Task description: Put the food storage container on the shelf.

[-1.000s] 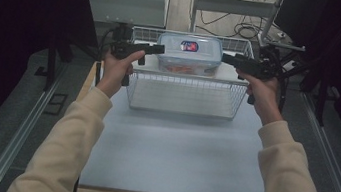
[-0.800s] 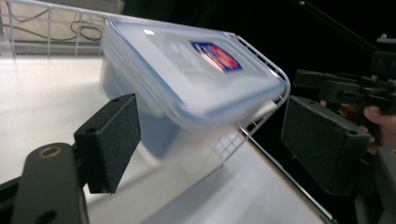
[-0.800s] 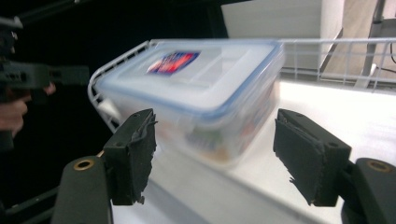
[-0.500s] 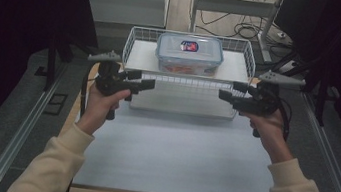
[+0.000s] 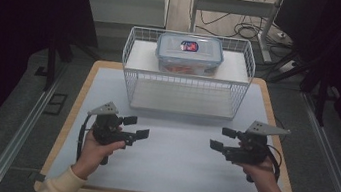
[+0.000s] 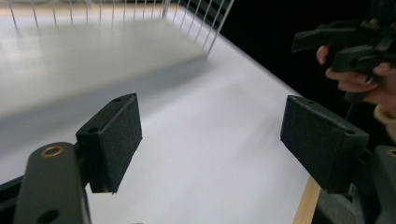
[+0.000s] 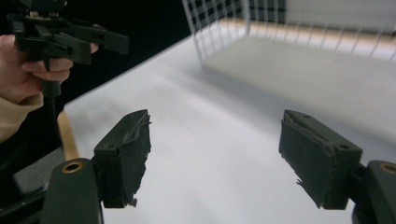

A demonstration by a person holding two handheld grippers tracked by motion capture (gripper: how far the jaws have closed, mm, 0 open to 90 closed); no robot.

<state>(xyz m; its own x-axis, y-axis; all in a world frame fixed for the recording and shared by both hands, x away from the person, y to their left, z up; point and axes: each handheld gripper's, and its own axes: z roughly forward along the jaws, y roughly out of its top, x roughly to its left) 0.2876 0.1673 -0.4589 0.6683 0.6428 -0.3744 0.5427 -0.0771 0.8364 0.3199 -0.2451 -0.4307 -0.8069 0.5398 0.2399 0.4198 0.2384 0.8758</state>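
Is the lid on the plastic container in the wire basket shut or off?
Shut, as far as the high view shows: the blue-rimmed lid lies flat on the container, which sits upright inside the basket. Whether the latches are clipped cannot be told.

Both forearms come in from the bottom of the frame, sleeves cream. The left claw (image 5: pixel 136 127) sits at lower left, the right claw (image 5: pixel 219 138) at lower right, pointing toward each other. Each stands with jaws apart and nothing between; the right's jaws have just been opening.
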